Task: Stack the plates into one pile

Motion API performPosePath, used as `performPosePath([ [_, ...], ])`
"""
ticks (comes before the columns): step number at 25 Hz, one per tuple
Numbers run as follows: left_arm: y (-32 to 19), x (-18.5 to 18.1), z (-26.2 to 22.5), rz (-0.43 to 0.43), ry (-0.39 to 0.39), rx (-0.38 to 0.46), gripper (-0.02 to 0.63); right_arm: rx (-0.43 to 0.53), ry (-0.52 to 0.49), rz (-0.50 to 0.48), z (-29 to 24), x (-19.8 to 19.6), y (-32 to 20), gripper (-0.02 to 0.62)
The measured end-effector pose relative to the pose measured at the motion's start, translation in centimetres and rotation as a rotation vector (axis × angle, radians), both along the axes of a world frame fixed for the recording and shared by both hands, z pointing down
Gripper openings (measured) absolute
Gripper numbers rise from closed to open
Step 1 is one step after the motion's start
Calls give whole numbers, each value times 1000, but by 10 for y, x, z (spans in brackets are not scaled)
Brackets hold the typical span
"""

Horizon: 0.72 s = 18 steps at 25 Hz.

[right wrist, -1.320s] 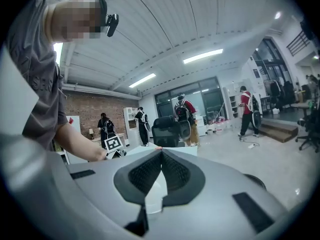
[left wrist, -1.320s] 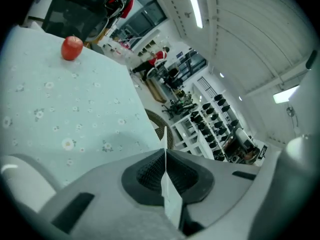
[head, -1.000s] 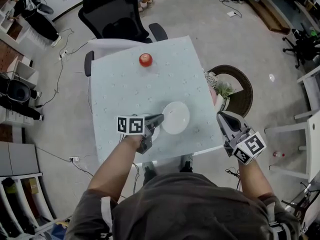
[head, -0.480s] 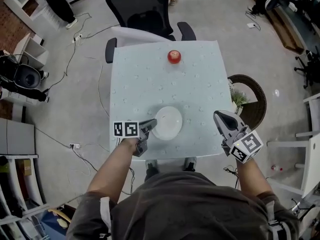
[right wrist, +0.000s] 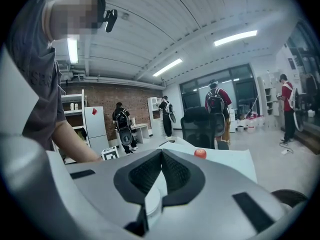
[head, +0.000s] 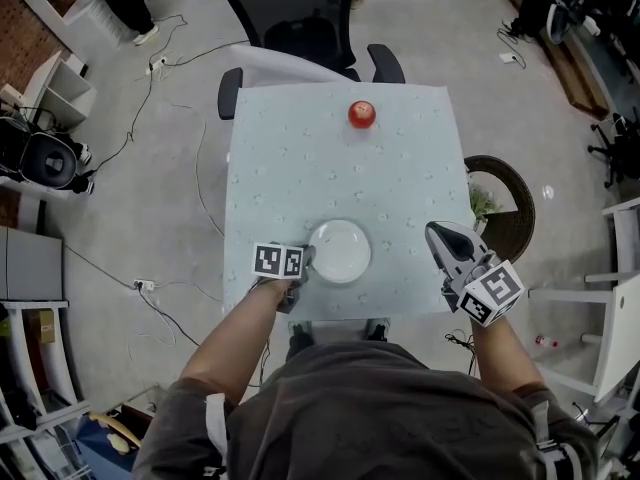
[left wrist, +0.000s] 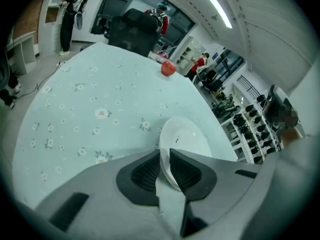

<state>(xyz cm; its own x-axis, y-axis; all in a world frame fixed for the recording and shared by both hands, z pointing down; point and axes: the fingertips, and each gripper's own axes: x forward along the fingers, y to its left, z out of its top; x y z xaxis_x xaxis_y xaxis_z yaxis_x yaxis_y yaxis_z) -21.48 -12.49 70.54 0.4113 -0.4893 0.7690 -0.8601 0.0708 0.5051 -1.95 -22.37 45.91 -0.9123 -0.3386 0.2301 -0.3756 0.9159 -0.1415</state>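
Plates [head: 340, 251]: white, round, glossy, one disc near flowered surface's [head: 300, 158] front edge | left tool [head: 303, 259]: narrow, jaws just opening, rim between | right tool [head: 436, 234]: closed, empty.

light: bright, even (ceiling strips [right wrist: 235, 38]) | gripper views: fisheye, dark corners

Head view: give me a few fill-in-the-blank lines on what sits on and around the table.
The table carries one fruit, a red ___.
The white plate lies near the table edge closest to the ___.
Past the table's far edge stands a black office ___.
Missing words: apple; person; chair.
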Motion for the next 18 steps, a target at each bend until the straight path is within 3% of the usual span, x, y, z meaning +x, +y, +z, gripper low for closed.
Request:
performPosePath([
  [4,7,11,2,86,0,-15,111,6,4,-6,-1,-6,0,-6],
  [9,5,-1,-13,59,-16,19,133,16,-6,-11,-8,-11,-3,-6],
  [12,-5,-14,-48,21,-24,138,133,27,-12,-14,-16,-14,-3,-6],
  [18,-22,-36,-160,9,-93,482,116,58,-23,-17,-40,-17,-4,-6],
])
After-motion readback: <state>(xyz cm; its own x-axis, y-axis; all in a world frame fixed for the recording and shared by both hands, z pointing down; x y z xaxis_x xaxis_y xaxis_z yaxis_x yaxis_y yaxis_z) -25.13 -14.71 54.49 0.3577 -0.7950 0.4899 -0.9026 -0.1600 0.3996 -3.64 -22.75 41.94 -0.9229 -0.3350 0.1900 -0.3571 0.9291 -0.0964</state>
